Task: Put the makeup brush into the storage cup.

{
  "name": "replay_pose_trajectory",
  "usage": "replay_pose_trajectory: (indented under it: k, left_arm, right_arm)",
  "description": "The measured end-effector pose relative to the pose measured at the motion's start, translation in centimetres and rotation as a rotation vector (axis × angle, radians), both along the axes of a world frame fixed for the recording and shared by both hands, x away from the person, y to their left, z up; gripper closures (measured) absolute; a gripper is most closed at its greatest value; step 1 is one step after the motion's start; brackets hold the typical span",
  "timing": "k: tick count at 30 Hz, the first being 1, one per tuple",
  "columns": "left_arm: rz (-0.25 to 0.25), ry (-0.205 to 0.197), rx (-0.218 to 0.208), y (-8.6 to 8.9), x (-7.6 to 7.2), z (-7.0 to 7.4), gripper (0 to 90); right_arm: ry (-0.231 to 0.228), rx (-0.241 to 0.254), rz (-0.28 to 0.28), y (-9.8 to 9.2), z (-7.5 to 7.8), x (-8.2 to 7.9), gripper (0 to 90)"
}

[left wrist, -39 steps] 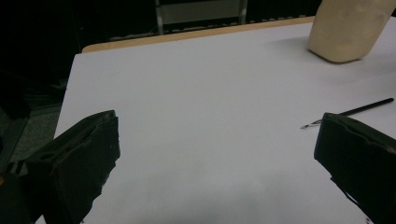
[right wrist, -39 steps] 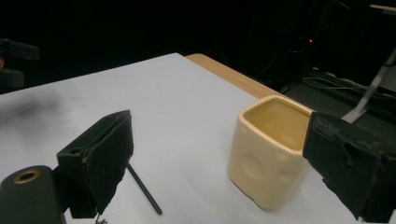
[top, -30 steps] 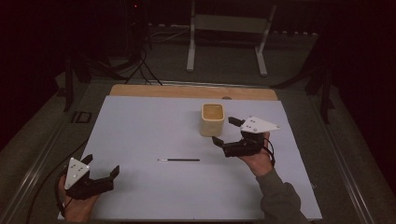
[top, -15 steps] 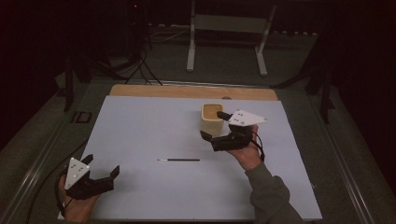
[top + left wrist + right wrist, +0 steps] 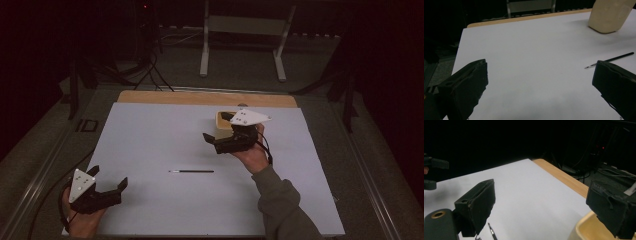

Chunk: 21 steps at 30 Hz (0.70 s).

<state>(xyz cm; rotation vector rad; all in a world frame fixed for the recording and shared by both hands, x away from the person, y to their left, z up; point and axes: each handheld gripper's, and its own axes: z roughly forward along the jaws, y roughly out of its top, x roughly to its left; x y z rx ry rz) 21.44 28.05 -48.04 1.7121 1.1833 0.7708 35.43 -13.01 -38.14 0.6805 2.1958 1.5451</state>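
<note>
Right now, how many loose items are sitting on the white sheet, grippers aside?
2: a thin black pen lying flat near the sheet's middle, and a cream container toward the far edge, partly covered by the right gripper.

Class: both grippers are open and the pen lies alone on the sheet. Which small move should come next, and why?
Probably lower the right gripper toward the pen: it hovers open beside the cup, nearer the pen than the left gripper.

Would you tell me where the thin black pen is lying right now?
In the high view, the pen lies mid-sheet, nearer the person than the cream cup.
</note>
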Motion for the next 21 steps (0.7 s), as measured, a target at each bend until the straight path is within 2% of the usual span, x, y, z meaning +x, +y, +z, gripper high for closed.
replay_pose_trajectory:
  k: [6, 13, 21]
  left_arm:
    - [0.001, -0.001, -0.003, 0.0, 0.0, 0.0, 1.4]
    - [-0.001, 0.0, -0.001, 0.0, 0.0, 0.0, 1.4]
    - [-0.004, 0.001, -0.001, 0.0, 0.0, 0.0, 1.4]
  right_arm:
    - [0.009, -0.001, 0.011, 1.1, 0.3, 0.7, 8.6]
    - [0.018, -0.044, 0.033, 2.0, 0.4, 1.2, 8.6]
    - [0.032, -0.082, 0.029, 2.3, 0.4, 1.4, 12.2]
